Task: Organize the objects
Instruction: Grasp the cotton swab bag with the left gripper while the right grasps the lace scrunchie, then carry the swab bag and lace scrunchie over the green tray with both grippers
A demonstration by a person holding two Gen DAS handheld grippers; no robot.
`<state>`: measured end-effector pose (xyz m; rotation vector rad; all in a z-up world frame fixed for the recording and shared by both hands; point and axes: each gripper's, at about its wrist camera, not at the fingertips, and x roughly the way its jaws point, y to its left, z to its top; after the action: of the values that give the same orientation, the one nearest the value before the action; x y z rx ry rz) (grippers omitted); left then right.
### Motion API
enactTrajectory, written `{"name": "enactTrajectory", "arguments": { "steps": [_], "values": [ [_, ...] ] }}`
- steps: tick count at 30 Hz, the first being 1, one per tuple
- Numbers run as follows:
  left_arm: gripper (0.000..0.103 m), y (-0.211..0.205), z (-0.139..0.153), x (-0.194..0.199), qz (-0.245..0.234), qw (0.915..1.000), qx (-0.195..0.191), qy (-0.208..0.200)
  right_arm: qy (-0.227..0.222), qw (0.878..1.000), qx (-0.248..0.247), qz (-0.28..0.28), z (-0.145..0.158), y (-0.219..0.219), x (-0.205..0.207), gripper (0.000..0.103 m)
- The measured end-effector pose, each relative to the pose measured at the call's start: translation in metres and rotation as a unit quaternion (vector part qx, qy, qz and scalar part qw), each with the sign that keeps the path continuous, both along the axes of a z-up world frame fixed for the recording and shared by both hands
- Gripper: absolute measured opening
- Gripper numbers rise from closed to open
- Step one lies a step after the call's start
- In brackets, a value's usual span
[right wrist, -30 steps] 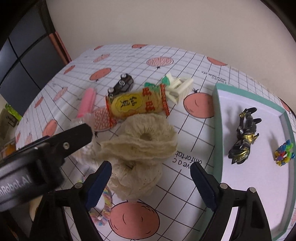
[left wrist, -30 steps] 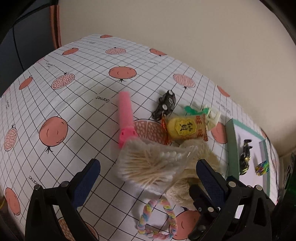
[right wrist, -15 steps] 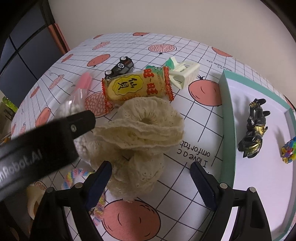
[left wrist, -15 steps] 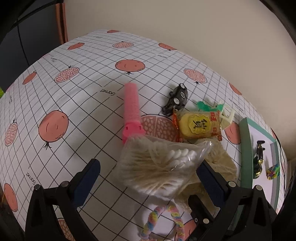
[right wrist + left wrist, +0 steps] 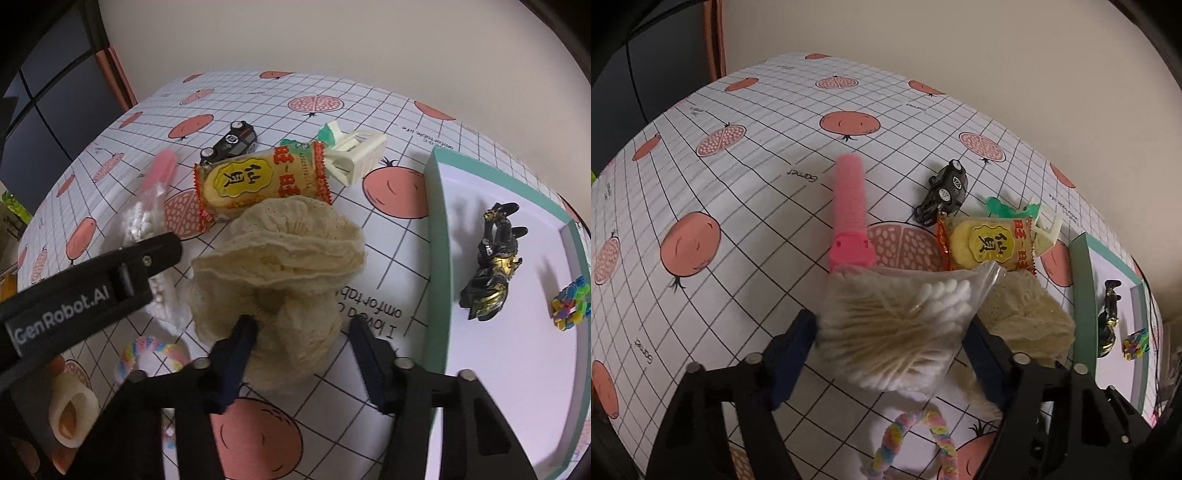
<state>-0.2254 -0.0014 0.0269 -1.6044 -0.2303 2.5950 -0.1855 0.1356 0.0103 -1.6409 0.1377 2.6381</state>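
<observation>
A clear bag of cotton swabs (image 5: 897, 317) sits between the blue pads of my left gripper (image 5: 890, 343), which is shut on it. A crumpled cream lace cloth (image 5: 280, 251) lies on the fruit-print tablecloth (image 5: 738, 206). My right gripper (image 5: 301, 343) is shut on its near end, with the left pad sunk into a fold. The same cloth (image 5: 1023, 314) lies just right of the bag. The left gripper's black housing crosses the lower left of the right wrist view.
Beyond the bag lie a pink tube (image 5: 849, 206), a black toy car (image 5: 943, 192), a yellow snack pack (image 5: 258, 181) and a white-green clip (image 5: 354, 155). A teal-rimmed tray (image 5: 436, 258) on the right holds a black-gold figure (image 5: 491, 266). A pastel braided ring (image 5: 912, 443) lies near.
Both grippers moved forward and down over the pile and narrowed. The left closed on the swab bag, the right on the lace cloth.
</observation>
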Motion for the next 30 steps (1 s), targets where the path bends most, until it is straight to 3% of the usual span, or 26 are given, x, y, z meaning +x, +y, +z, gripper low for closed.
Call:
{"name": "enactTrajectory", "arguments": {
  "steps": [19,30],
  "values": [
    [0.073,-0.003,0.001,0.001,0.001,1.0000,-0.001,0.000,0.007,0.999,-0.030,-0.010,0.000,0.021,0.007,0.008],
    [0.073,-0.010,0.011,-0.001,0.017,0.9998,0.007,0.005,0.034,0.999,-0.035,-0.017,0.019,0.029,0.010,0.007]
  ]
}}
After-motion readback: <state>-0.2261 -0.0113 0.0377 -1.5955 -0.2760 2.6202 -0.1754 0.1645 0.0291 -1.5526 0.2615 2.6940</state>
